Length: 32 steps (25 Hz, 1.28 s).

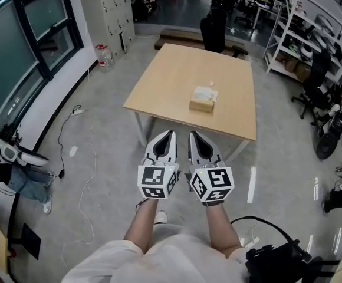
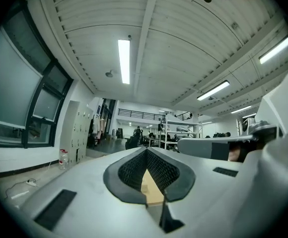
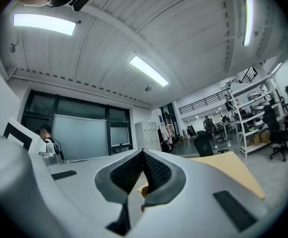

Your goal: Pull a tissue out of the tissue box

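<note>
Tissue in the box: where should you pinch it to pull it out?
Pinch the white tuft of the tissue poking up from the top of the box, coming down from above. The box lies flat on the table, so that tuft looks like the only loose part.

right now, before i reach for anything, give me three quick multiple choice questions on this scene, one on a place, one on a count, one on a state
1. Where is the tissue box?
A. on the floor
B. on the wooden table
C. on a shelf

2. How many boxes lie on the table?
A. one
B. two
C. three

3. How do the fingers of the right gripper stand?
A. wide apart
B. clamped on a tissue
C. together, with nothing between them

Answers:
1 B, the box sits on the tabletop.
2 A, it is the only box there.
3 C, the tips meet in the right gripper view.
</note>
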{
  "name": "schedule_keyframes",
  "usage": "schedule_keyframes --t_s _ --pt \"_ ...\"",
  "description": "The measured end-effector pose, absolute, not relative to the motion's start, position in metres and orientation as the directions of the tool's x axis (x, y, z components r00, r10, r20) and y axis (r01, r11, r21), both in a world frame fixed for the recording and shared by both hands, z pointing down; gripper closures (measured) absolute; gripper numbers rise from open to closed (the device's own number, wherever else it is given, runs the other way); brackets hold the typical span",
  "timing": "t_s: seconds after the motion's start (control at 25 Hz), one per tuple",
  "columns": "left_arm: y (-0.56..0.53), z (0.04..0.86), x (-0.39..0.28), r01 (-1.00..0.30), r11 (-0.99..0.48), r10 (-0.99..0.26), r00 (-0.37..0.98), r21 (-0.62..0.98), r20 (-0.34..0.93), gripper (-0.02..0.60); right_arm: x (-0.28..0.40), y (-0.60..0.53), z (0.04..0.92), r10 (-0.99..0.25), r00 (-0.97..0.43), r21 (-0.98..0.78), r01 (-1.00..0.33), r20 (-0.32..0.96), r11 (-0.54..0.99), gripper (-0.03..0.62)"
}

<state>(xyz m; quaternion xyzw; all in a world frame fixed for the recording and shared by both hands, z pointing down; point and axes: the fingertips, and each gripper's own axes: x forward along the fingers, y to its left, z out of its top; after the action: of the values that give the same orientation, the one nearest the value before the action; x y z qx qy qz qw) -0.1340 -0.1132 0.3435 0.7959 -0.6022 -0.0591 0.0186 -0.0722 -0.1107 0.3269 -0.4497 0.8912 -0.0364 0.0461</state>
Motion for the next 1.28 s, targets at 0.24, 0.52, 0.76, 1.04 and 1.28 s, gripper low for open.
schedule_keyframes --t_s 0.24,0.52,0.76,1.04,1.28 --pt "-0.152 0.348 -0.166 -0.966 -0.26 -0.965 0.259 0.013 -0.045 0.591 -0.096 -0.148 0.338 -0.859 -0.511 -0.015 -0.859 -0.03 0.512 0.592" --pt "-0.181 0.357 -0.195 -0.939 -0.329 -0.944 0.323 0.102 -0.074 0.591 -0.11 -0.174 0.336 -0.864 -0.503 -0.149 -0.853 -0.028 0.501 0.592" --pt "-0.217 0.359 -0.194 -0.917 -0.374 -0.926 0.359 0.142 -0.118 0.591 -0.096 -0.214 0.344 -0.896 -0.445 -0.092 -0.892 0.003 0.443 0.592" --pt "-0.278 0.352 -0.149 -0.877 -0.463 -0.885 0.45 0.129 -0.115 0.591 -0.076 -0.281 0.342 -0.904 -0.427 -0.084 -0.901 -0.003 0.426 0.592" --pt "-0.336 0.338 -0.126 -0.885 -0.455 -0.888 0.443 0.1 -0.125 0.591 -0.051 -0.34 0.334 -0.911 -0.412 -0.062 -0.909 -0.025 0.412 0.592"
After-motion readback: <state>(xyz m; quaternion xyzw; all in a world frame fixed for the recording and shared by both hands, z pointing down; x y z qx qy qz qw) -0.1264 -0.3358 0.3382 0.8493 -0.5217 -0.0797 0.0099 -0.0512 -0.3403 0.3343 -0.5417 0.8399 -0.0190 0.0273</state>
